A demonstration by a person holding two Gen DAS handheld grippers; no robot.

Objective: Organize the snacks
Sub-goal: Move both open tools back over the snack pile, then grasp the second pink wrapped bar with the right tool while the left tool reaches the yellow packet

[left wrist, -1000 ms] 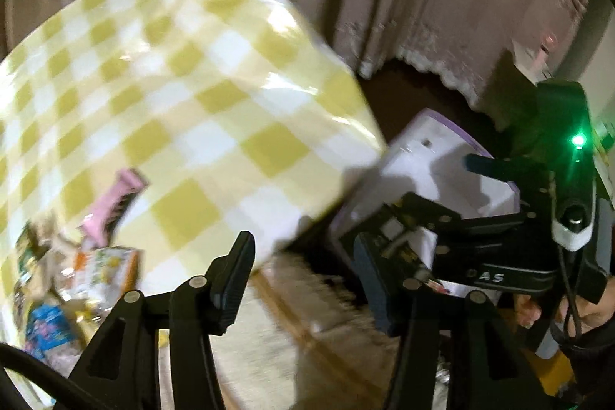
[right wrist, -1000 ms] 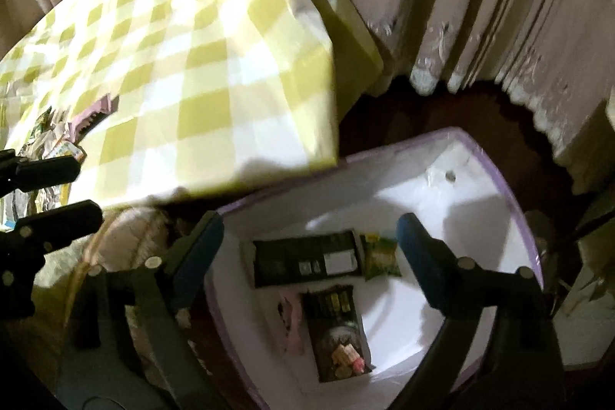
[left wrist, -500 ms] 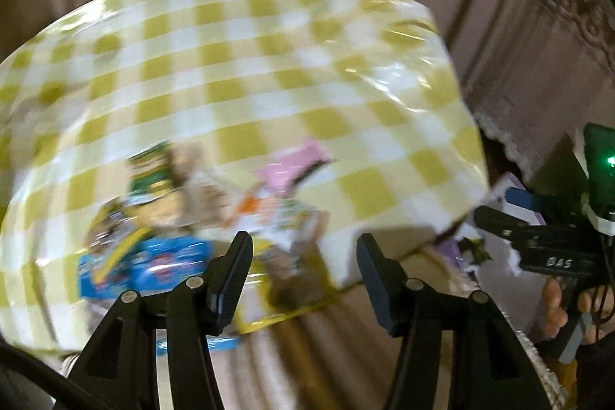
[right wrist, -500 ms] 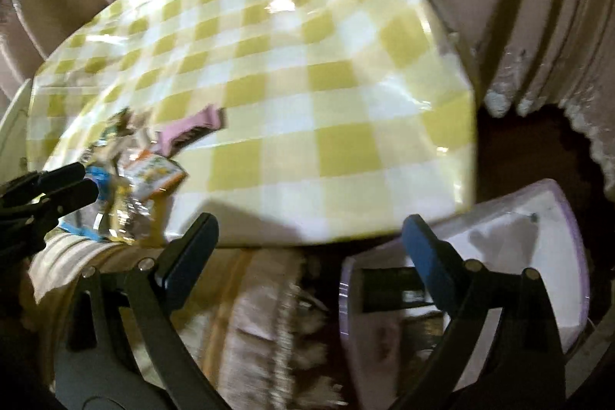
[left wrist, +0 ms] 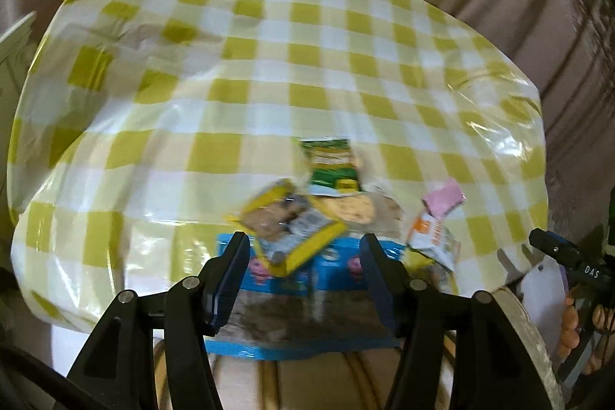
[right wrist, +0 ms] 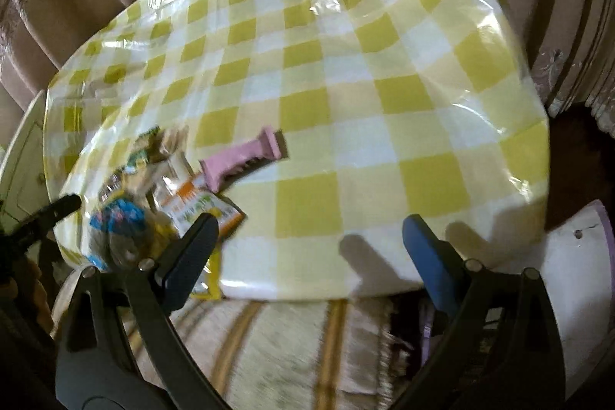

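Note:
A pile of snack packets lies at the near edge of the yellow-checked table (left wrist: 269, 72): a green packet (left wrist: 328, 166), a yellow one (left wrist: 284, 221), a large blue one (left wrist: 307, 271), an orange-white one (left wrist: 430, 237) and a pink one (left wrist: 442, 198). My left gripper (left wrist: 303, 279) hovers just before the blue packet, its jaws opening, nothing pressed between them. My right gripper (right wrist: 315, 256) stands open and empty over the table's front edge, to the right of the pink packet (right wrist: 250, 160) and the orange-white packet (right wrist: 200, 206).
A white bin (right wrist: 576, 275) with a purple rim sits on the floor to the right of the table (right wrist: 346, 64). A striped rug (right wrist: 288, 344) lies below the table edge. Curtains hang behind. A hand (left wrist: 572, 321) holds the right gripper (left wrist: 569, 256).
Both views have swung left, away from the white bin and onto the table. The snack pile, earlier at the far left, now sits right in front of the left gripper.

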